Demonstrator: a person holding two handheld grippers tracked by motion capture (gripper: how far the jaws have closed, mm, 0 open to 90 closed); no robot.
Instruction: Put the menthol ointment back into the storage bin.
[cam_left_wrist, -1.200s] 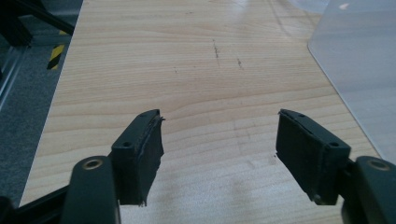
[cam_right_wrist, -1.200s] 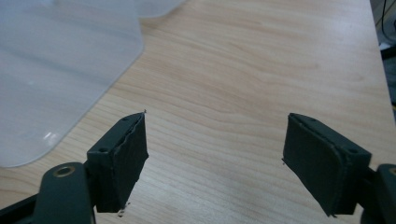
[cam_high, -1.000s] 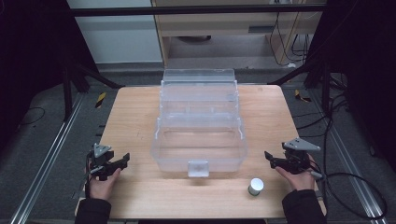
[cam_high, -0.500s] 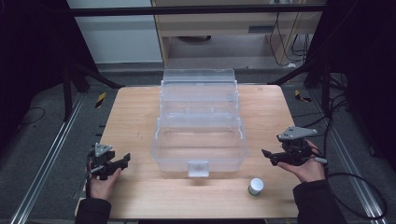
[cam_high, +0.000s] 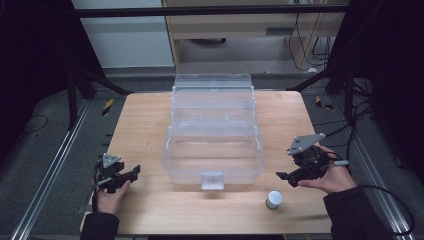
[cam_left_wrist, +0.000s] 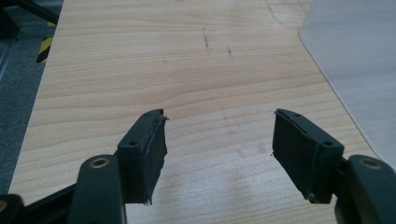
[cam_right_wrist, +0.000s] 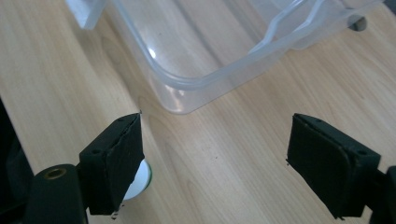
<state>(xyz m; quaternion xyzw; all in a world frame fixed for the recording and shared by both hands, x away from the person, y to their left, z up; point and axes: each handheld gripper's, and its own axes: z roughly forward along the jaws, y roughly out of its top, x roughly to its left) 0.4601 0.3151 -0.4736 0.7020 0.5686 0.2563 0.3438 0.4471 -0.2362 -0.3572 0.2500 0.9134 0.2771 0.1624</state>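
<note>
Your left hand-held gripper (cam_high: 134, 172) is near the front left corner of the bench (cam_high: 145, 125), jaws apart and empty. Your right hand-held gripper (cam_high: 283, 178) is near the right edge, also released. A clear box (cam_high: 214, 130) stands in the middle; a small white cap (cam_high: 273, 199) lies near the front edge.

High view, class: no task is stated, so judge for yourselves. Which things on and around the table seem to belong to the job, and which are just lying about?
Probably part of the job:
- clear plastic box, open, mid-table
- small white container near the right gripper
- left gripper, also open and empty

Just lying about:
- cables on the floor behind
- yellow-black striped pieces beside the table
</note>
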